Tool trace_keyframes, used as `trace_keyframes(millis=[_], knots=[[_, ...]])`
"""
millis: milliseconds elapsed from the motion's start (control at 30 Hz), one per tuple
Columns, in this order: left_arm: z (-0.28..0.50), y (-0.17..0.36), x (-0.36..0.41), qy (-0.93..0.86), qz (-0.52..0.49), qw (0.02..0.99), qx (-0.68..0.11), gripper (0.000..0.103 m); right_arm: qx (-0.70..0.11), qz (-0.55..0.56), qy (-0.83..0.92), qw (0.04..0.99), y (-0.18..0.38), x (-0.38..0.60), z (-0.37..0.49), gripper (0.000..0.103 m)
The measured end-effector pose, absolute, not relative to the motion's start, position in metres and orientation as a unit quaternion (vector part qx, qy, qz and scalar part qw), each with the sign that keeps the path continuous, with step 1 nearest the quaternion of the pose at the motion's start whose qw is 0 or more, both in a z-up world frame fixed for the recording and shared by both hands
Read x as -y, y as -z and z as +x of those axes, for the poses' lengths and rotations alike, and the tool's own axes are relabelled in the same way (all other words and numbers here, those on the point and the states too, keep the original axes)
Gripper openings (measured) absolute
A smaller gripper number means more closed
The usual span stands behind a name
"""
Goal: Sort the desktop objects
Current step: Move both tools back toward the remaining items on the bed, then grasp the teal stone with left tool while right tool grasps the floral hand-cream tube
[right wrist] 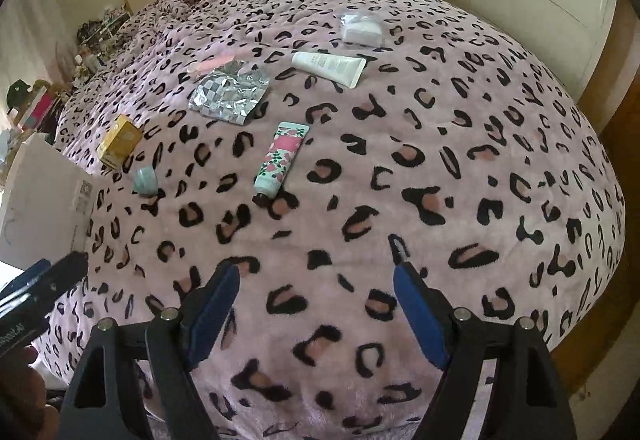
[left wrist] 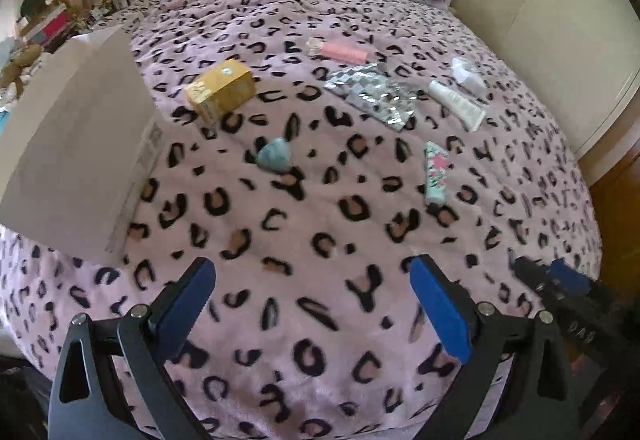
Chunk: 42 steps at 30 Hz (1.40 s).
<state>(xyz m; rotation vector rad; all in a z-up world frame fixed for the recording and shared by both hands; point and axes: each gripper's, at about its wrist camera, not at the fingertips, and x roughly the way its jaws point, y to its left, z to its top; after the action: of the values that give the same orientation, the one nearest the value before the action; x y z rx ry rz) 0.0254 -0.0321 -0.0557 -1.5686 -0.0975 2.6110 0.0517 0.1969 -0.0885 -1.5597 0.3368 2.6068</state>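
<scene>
Nearest me, the left gripper [left wrist: 312, 296] and right gripper [right wrist: 316, 300] hang over the leopard blanket [right wrist: 440, 160], jaws spread apart, nothing between them. Beyond lie a floral tube [right wrist: 280, 156] and a teal lump [left wrist: 276, 156] (what it is, I cannot tell), then a yellow box [left wrist: 220, 88] beside the white carton [left wrist: 76, 144], a silver pouch [left wrist: 372, 92], a white tube [right wrist: 330, 67], and a pink tube [left wrist: 342, 51] farthest.
</scene>
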Motion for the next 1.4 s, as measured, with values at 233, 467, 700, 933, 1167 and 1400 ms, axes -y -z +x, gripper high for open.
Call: trace_keyframes(millis=[233,467,700,933,1167,1400], knots=[[0.001,0.063,0.023,-0.859,-0.512,0.032,0.016,0.099,-0.118,-0.505,-0.854,0.045,0.087,-0.196,0.038,0.082],[-0.046,0.075,0.041,-0.861,-0.508,0.016,0.025,0.099,-0.12,-0.507,-0.852,0.049,0.097,-0.192,-0.008,0.082],[-0.095,0.108,0.073,-0.855,-0.518,-0.001,0.028,0.099,-0.141,-0.528,-0.837,0.041,0.127,-0.188,-0.061,0.082],[-0.125,0.153,0.052,-0.84,-0.542,0.006,0.004,0.099,-0.149,-0.551,-0.819,0.055,0.16,-0.191,-0.089,0.082],[-0.141,0.178,0.037,-0.837,-0.547,-0.003,-0.018,0.099,-0.159,-0.562,-0.81,0.062,0.179,-0.196,-0.098,0.082],[-0.142,0.194,0.036,-0.837,-0.546,-0.009,-0.019,0.099,-0.154,-0.546,-0.821,0.069,0.186,-0.19,-0.099,0.082]])
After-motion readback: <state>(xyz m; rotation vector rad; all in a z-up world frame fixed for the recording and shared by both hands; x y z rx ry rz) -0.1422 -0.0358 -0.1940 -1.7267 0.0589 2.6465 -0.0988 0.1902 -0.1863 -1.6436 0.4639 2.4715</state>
